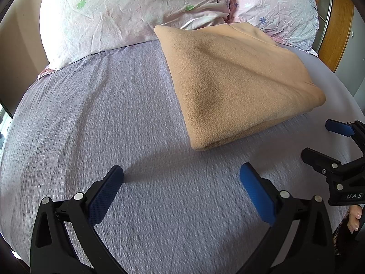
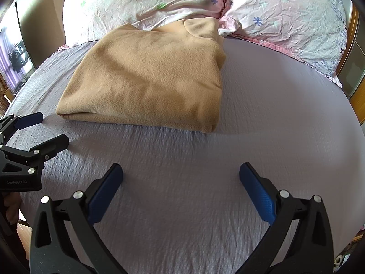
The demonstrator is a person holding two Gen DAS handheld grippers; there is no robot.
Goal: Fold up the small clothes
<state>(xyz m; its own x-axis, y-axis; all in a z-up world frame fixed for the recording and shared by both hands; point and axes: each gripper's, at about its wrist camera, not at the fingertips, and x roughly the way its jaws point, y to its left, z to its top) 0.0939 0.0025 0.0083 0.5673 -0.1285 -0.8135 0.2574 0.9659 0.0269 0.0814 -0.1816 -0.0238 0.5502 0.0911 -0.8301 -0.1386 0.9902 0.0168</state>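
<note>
A tan fleece garment (image 1: 237, 84), folded into a thick, roughly rectangular bundle, lies on a bed covered with a pale lilac textured bedspread (image 1: 102, 114). Its far end touches the two pillows at the head of the bed; its near folded edge faces the person, a little way beyond both pairs of tongs.

The pillows are in crumpled white and pink cotton cases printed with small blue and green flowers and a dark tree motif. The left pillow (image 1: 102, 16) and the right pillow (image 1: 278, 6) meet just behind the garment. A wooden headboard (image 1: 337, 27) shows at the far right edge.

The left tongs (image 1: 181, 175), black plastic with blue ribbed pads, hover low over bare bedspread with their two fingers spread wide apart, released and holding nothing. The garment sits ahead of them and to their right, not touching.

The right tongs (image 2: 181, 175), of the same make, are likewise spread wide and empty over bare bedspread. From their camera the garment lies ahead and to the left, apart from the fingers.

Each pair of tongs appears at the edge of the other's view, side by side and near the garment's front edge. A sliver of the person's right hand (image 1: 354, 219) is visible below the right tongs' body.
</note>
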